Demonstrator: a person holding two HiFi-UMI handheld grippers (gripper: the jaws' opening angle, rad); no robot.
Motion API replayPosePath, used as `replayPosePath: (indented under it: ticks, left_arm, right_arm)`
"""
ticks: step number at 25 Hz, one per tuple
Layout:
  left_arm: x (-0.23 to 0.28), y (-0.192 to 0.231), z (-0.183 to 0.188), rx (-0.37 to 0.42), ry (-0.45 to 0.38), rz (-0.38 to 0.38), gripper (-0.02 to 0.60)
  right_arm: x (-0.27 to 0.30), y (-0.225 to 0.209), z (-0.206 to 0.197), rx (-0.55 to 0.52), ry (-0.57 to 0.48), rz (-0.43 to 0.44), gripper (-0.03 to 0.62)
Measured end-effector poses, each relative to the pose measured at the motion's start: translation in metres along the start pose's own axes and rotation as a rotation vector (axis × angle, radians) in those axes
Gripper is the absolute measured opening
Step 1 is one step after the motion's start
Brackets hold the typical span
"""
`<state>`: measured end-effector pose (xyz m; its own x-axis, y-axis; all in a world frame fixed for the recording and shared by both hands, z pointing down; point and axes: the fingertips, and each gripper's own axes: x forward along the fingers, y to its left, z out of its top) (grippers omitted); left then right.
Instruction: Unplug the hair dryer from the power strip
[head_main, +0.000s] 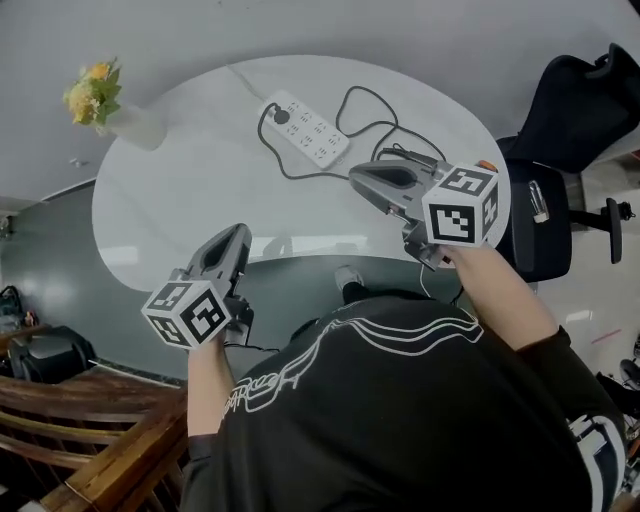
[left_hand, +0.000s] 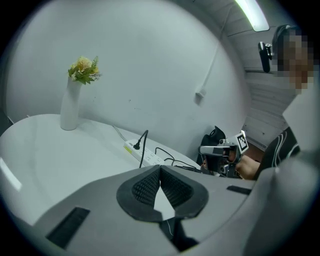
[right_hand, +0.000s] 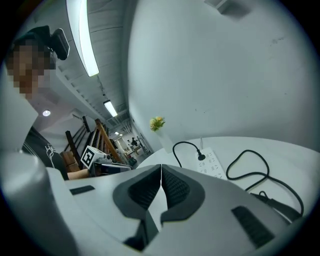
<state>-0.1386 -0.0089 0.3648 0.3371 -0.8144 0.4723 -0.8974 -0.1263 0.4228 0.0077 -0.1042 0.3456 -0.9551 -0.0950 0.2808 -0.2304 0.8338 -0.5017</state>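
presently no contact with anything. left tool (left_hand: 160, 169): jaws closed tip to tip, empty, held at the near edge of the counter (head_main: 170, 190). right tool (right_hand: 161, 169): likewise pressed together, nothing gripped, hovering above the counter's right side. power strip (head_main: 305, 128): flat on the far half of the counter, well apart from both tools. black plug (head_main: 281, 116): seated in a socket at the strip's far-left end, cord (right_hand: 185, 142) arching off it and looping toward the right. hair dryer (right_hand: 280, 206): mostly hidden by the right tool, only a dark shape at the cord's far end. vase of yellow flowers (head_main: 130, 125) at the far left edge, out of the way. judged stage: approach, unplugging not begun. for a clean pull: open both tools first; pin the strip's body down with one, clear of the plug; close the other on the plug housing itself, not the cord; draw straight up out of the socket, no twisting. likely risks: light strip lifting with the plug if unpinned; cord dragging the dryer.
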Motion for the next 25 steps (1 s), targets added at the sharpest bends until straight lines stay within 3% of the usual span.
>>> replayPosePath:
  ticks: [8,20,25]
  left_arm:
    - [0.044,0.056,0.049,0.016,0.048,-0.034,0.003]
    - [0.141,0.132,0.103,0.240,0.199,-0.139,0.003]
    - [0.187,0.148,0.115,0.240,0.246,-0.188,0.003]
  right_arm:
    - [0.050,-0.033,0.019,-0.012,0.004,-0.017,-0.003]
    - [0.115,-0.085,0.034,0.015,0.001,-0.200,-0.003]
    - [0.121,-0.097,0.036,0.026,0.003,-0.268,-0.003]
